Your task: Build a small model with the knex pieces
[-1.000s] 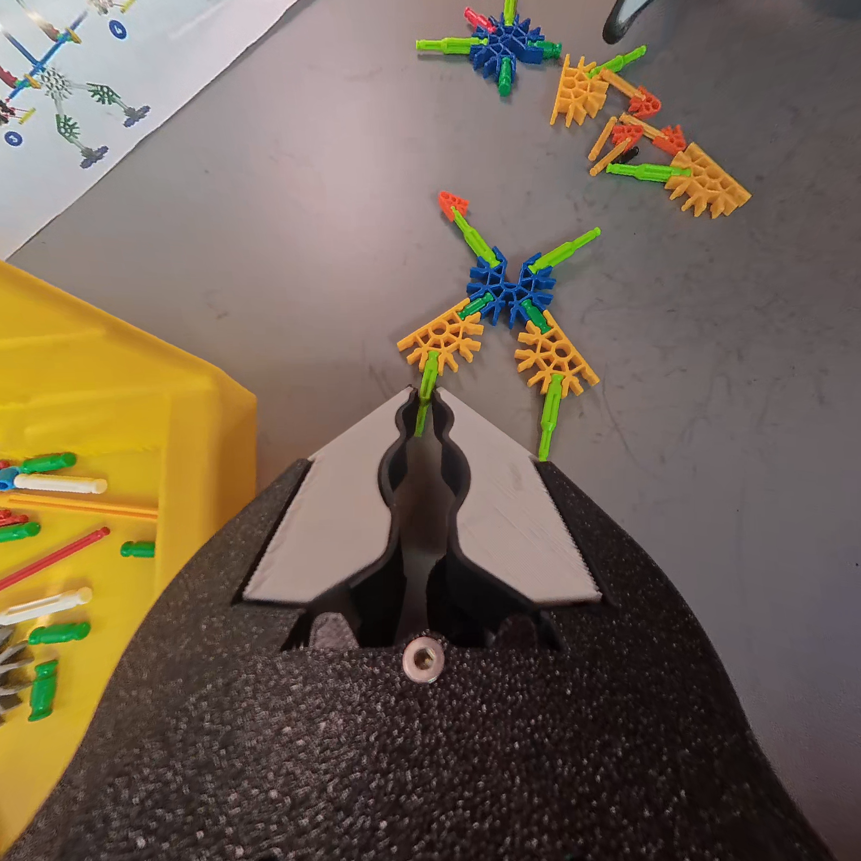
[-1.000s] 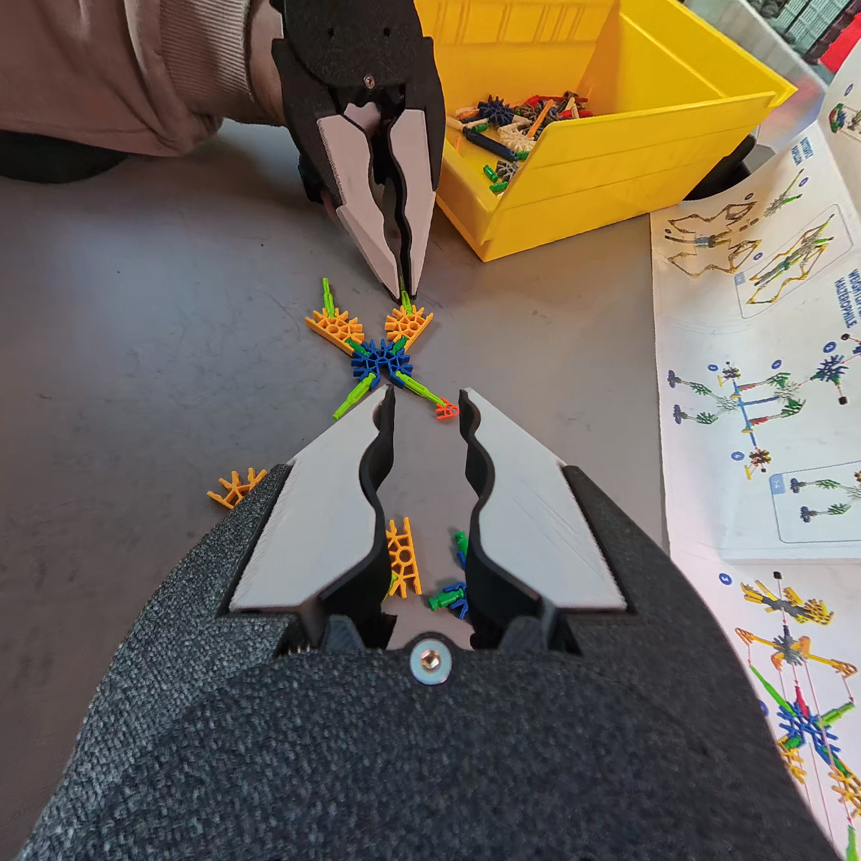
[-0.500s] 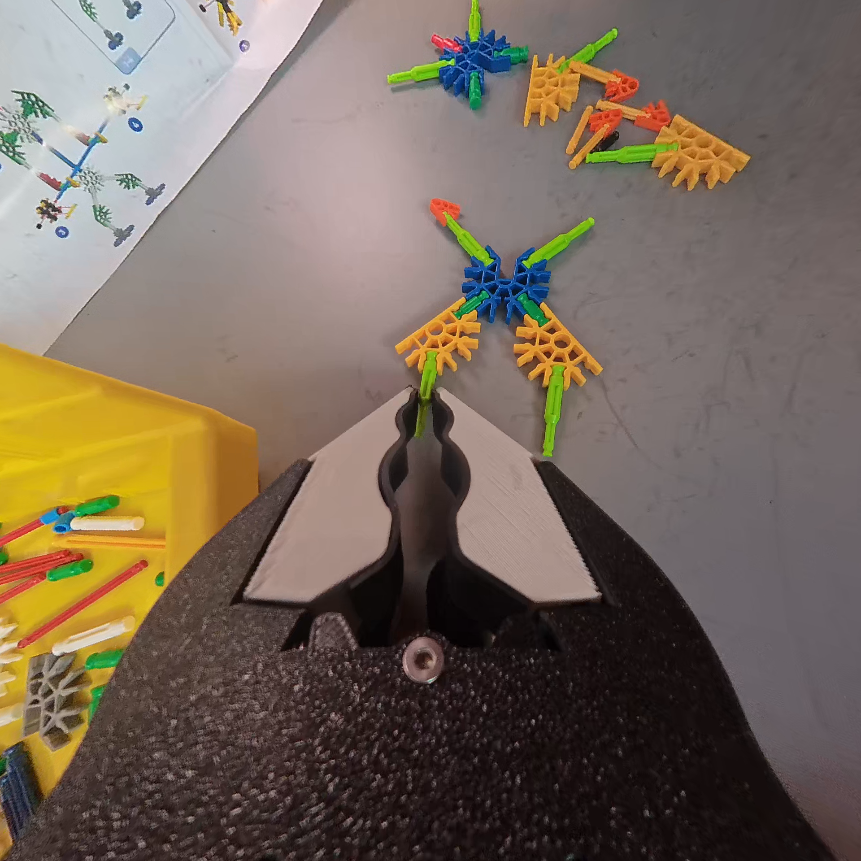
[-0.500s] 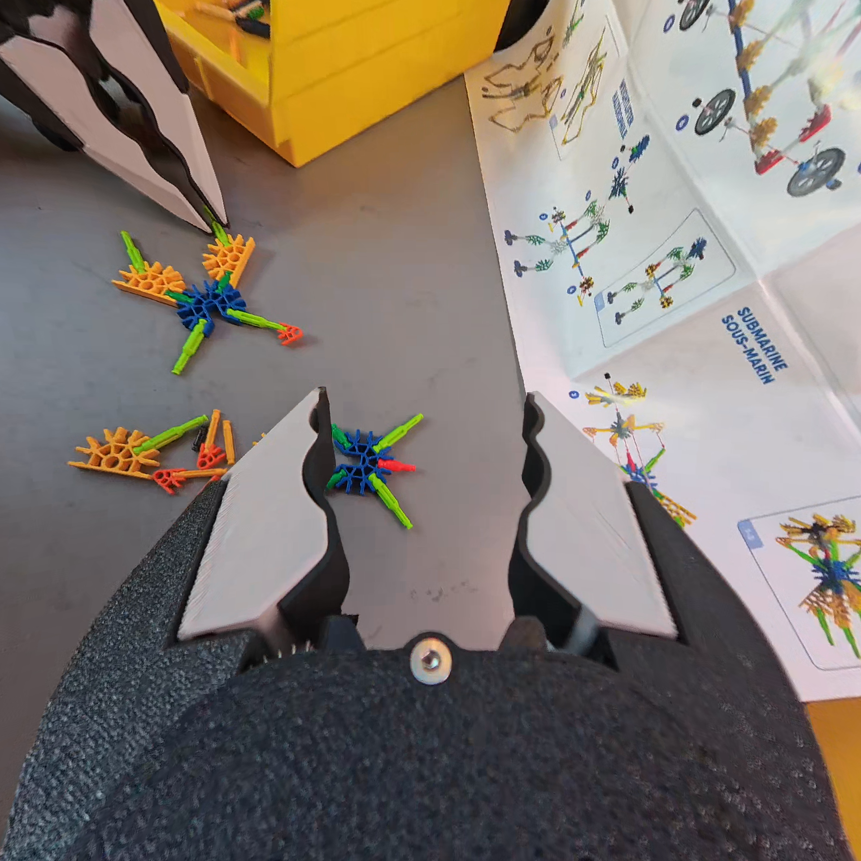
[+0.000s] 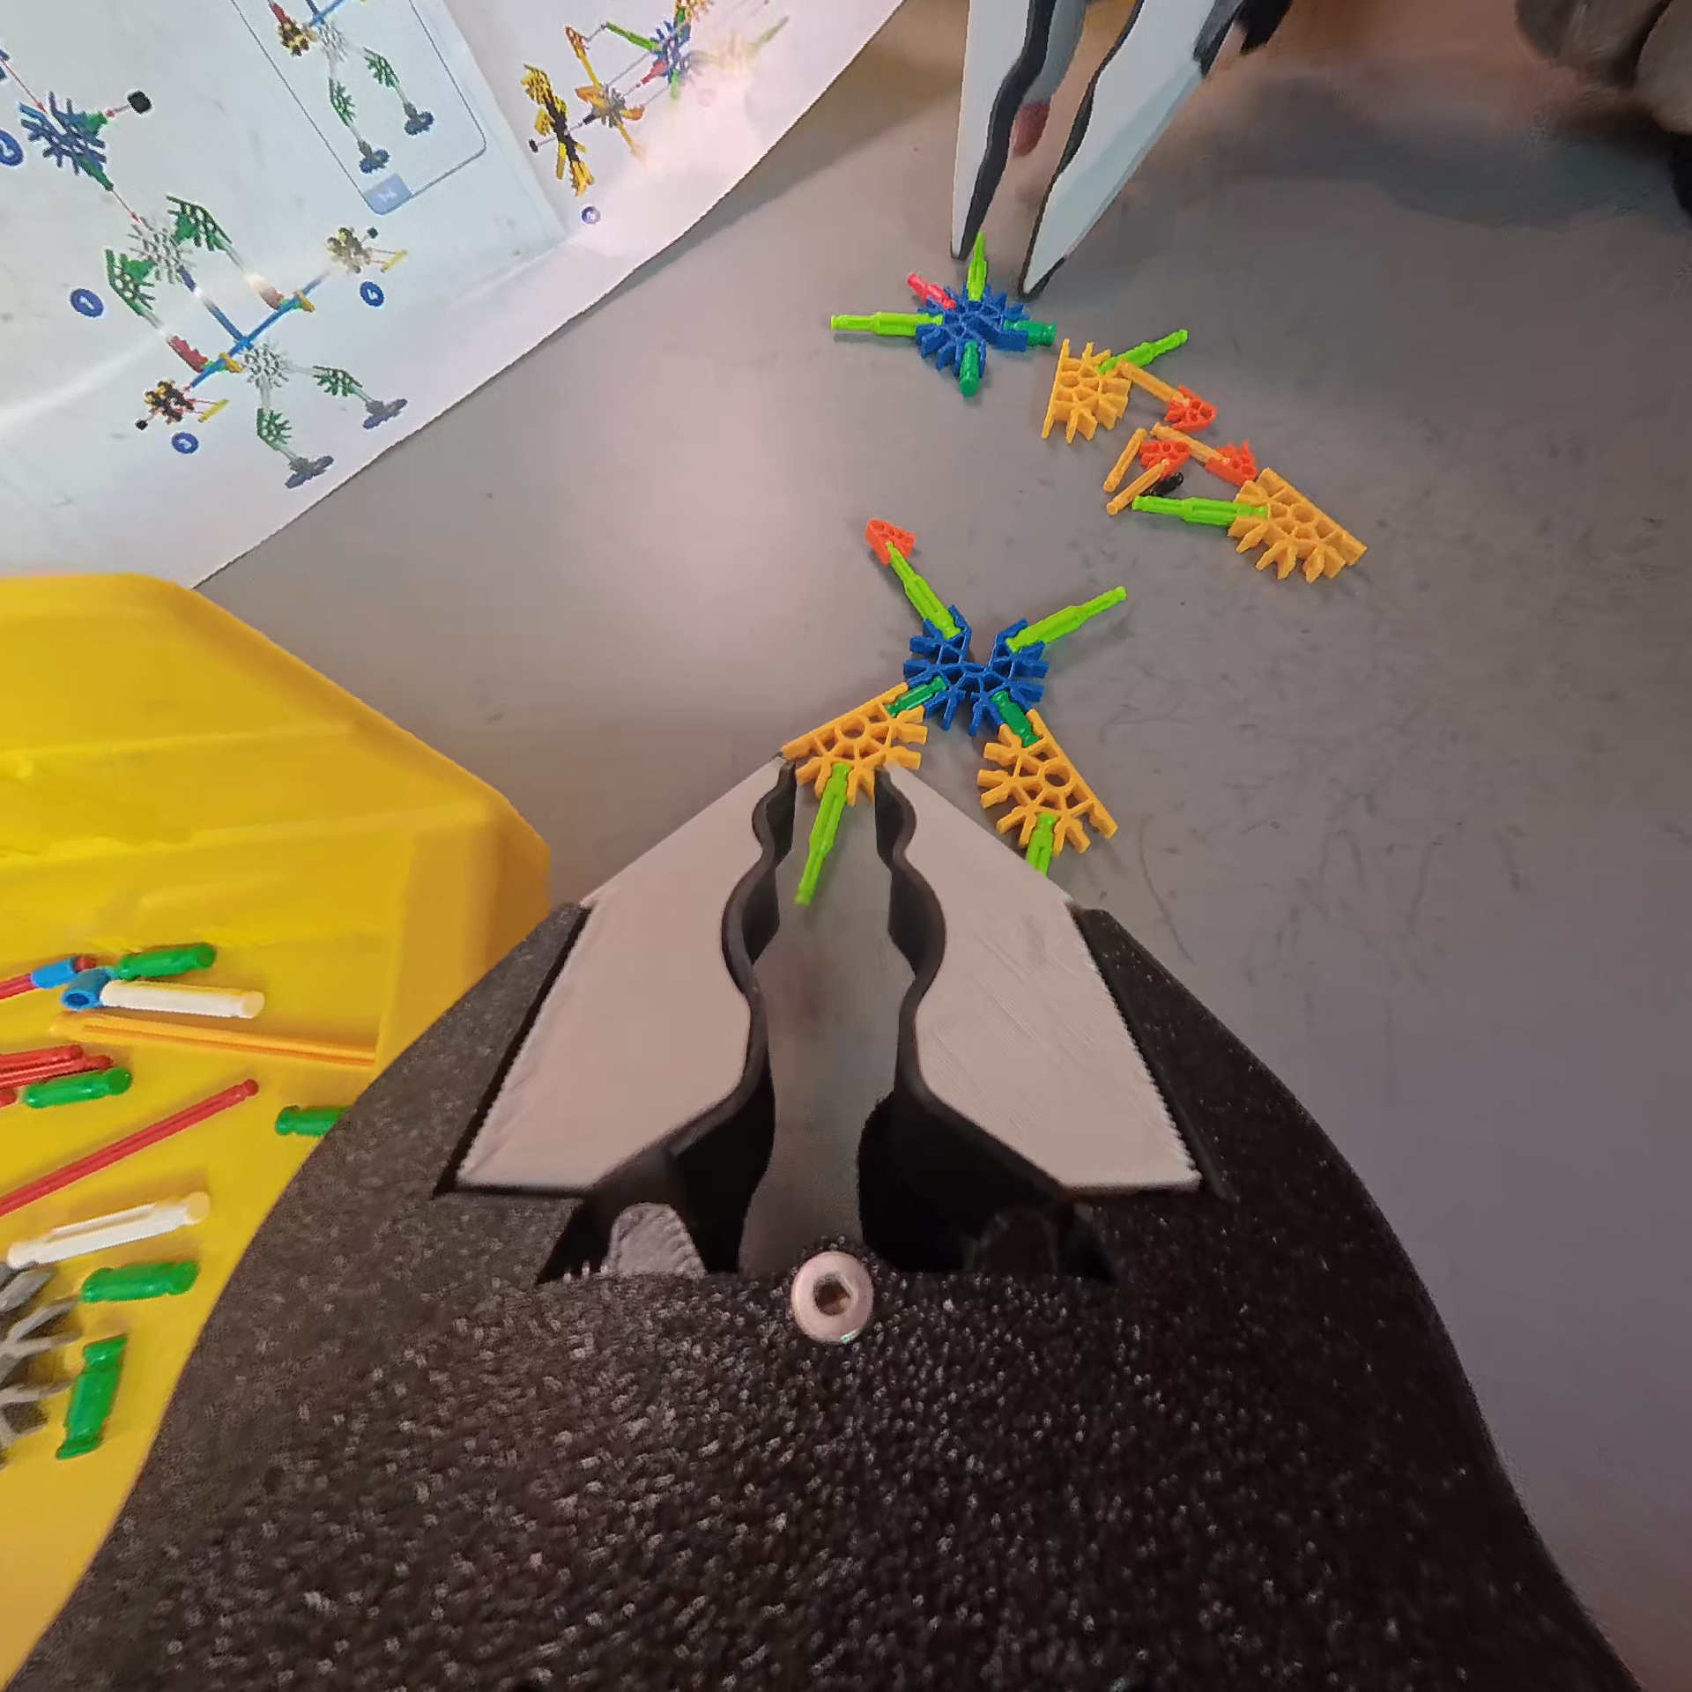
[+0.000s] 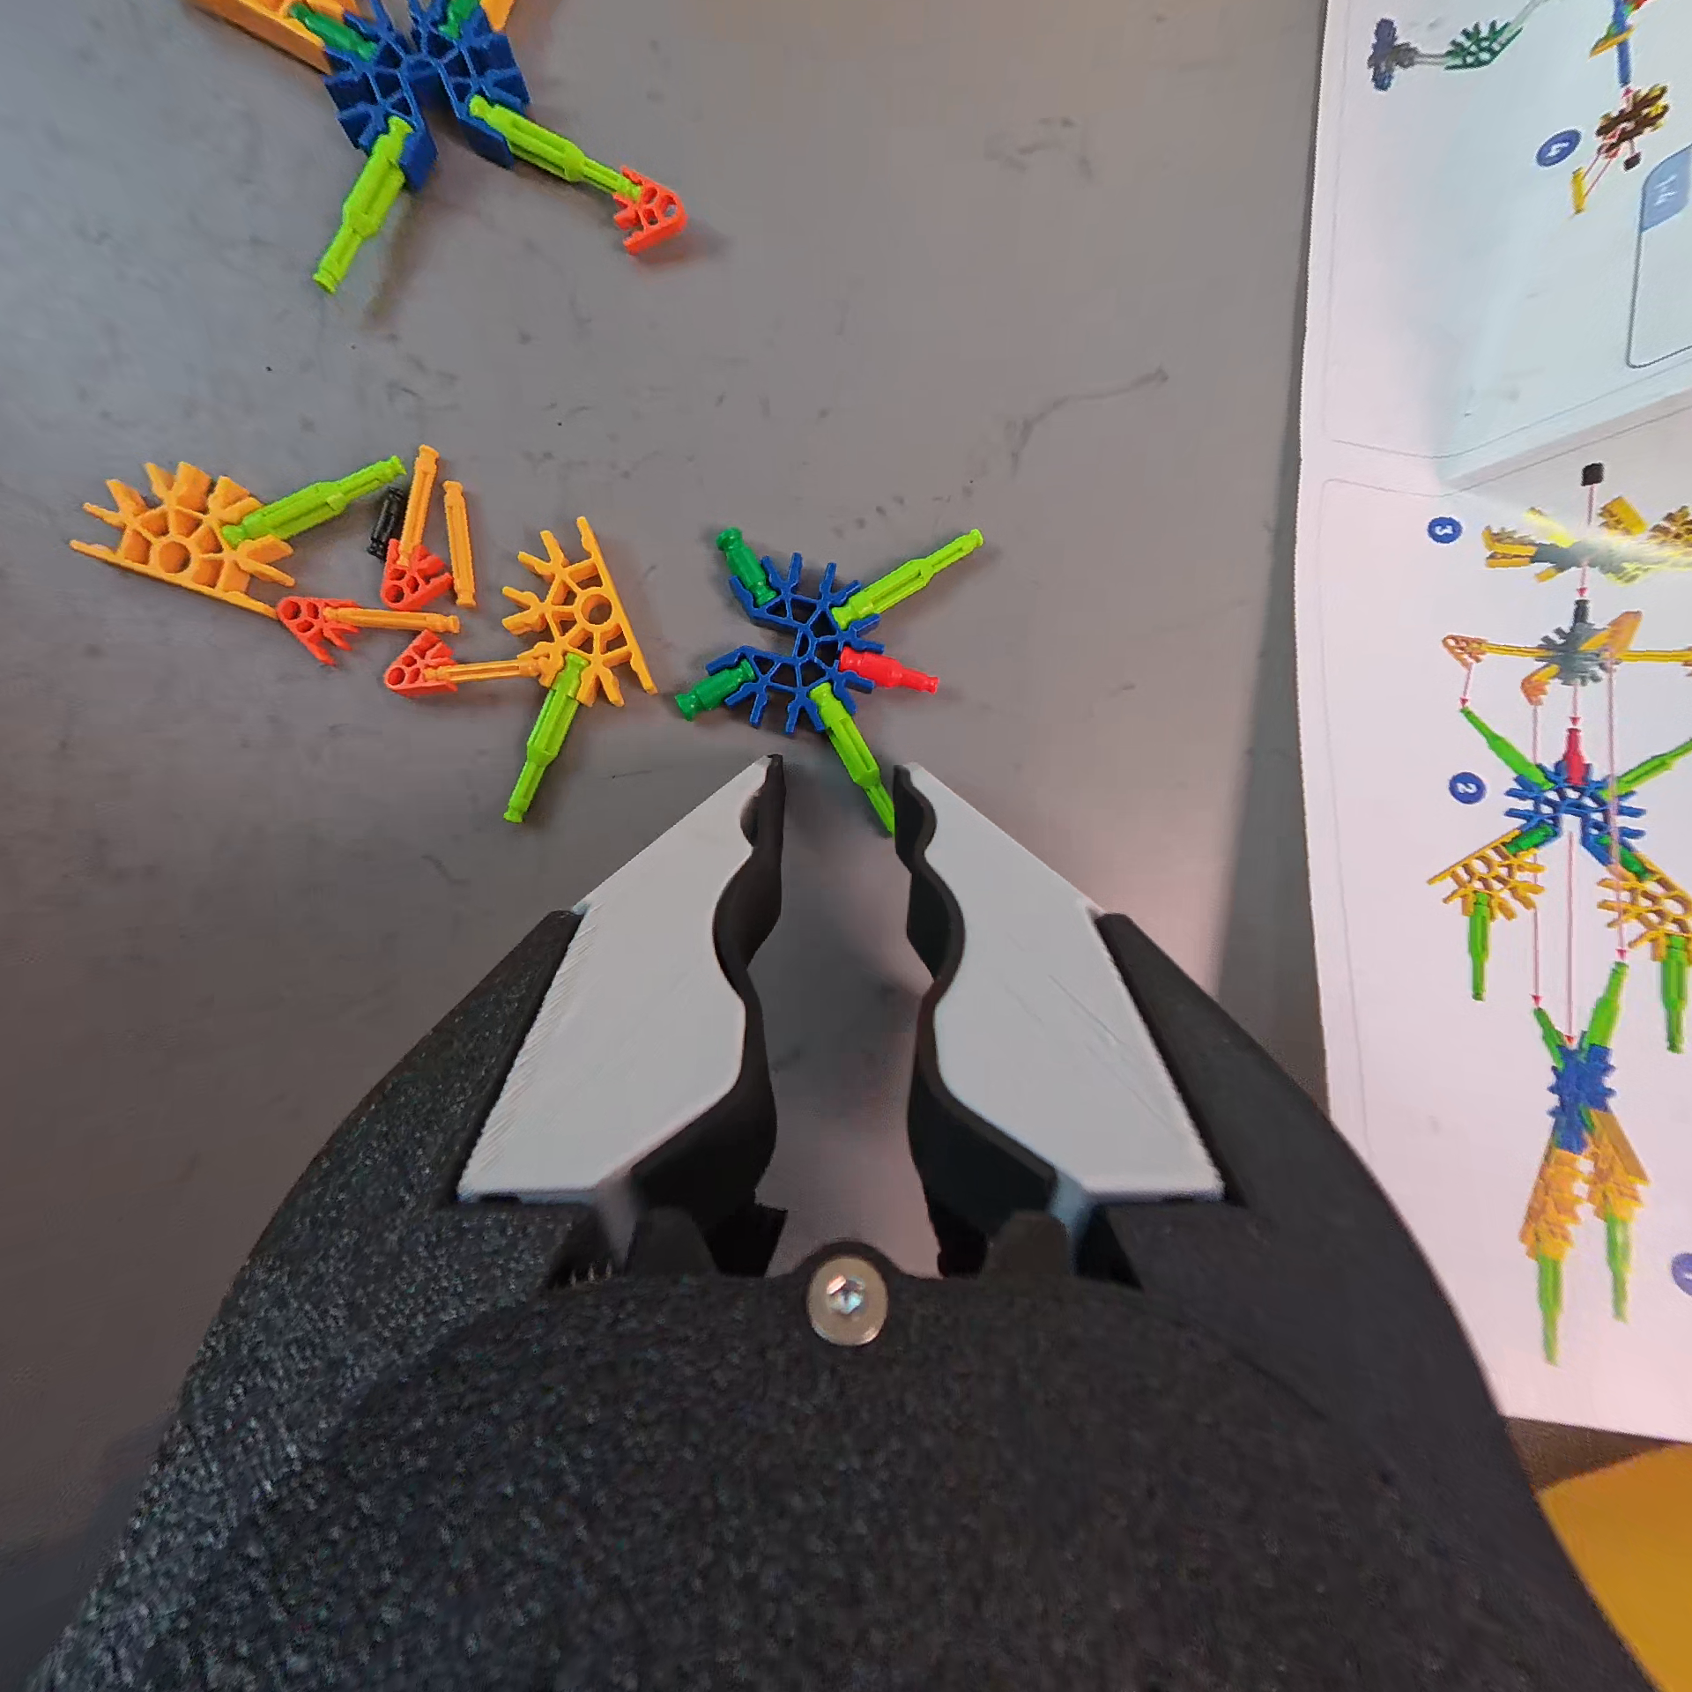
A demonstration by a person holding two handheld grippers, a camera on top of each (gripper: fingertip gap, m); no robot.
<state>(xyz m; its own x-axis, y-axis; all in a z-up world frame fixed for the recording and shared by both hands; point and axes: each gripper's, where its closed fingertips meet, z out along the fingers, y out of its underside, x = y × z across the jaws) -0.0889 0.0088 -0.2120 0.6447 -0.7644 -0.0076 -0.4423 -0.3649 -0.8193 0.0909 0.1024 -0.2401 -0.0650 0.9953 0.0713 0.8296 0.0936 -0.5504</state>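
Tongs parted over grey tabletop

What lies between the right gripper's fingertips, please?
In the right wrist view, the right gripper brackets a light green rod jutting from the blue snowflake connector.

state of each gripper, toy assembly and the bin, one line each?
left gripper: open, light green rod lying between its fingers
right gripper: open, empty, at a rod of the blue star assembly
winged blue assembly: flat on table
yellow bin: open, loose rods inside
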